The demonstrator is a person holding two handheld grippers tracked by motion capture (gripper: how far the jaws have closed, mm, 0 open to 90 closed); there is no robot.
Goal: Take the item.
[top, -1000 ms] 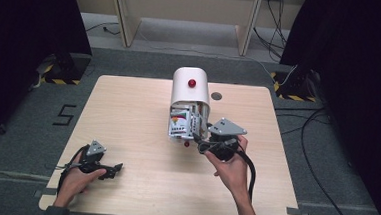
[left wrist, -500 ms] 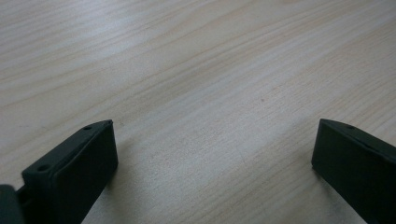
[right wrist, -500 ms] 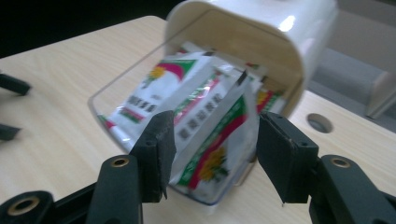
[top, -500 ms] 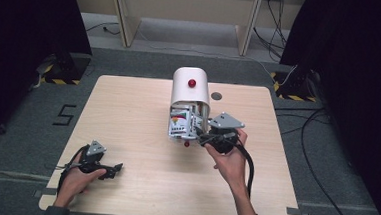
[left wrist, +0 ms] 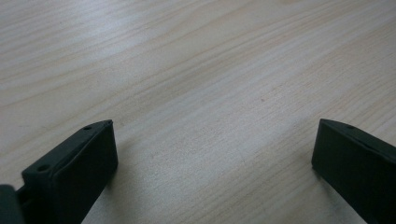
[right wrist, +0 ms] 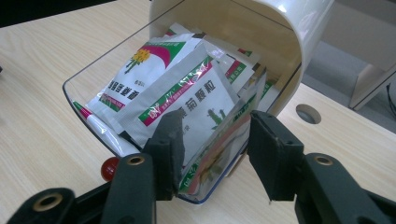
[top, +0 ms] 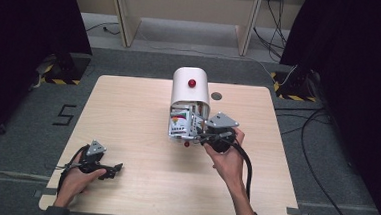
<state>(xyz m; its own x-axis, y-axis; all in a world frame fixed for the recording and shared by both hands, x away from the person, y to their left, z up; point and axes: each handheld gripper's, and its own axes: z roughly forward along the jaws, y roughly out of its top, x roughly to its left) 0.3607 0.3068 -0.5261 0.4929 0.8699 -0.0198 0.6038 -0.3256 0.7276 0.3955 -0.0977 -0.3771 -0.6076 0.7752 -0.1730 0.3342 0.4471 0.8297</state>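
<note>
A white domed box (top: 189, 90) with a red knob (top: 192, 82) stands mid-table. Its clear drawer (right wrist: 74, 88) is pulled out toward me, full of white, green and pink sachets (right wrist: 187, 98). My right gripper (top: 202, 133) is at the drawer's front right corner. In the right gripper view its jaws (right wrist: 215, 126) have just been closing. One jaw lies over the sachets inside the drawer and the other outside the clear wall, with a gap still between them. My left gripper (top: 114, 169) rests open near the front left of the table, nothing between its jaws (left wrist: 215, 126).
A small red ball (right wrist: 109, 168) sits under the drawer's front edge. The wooden table (top: 128, 113) has a round cable hole (top: 216, 95) to the right of the box. A black cable trails from the right gripper toward the front edge.
The right gripper has edged in toward the drawer's corner. The left hand and its gripper have stayed where they were.
</note>
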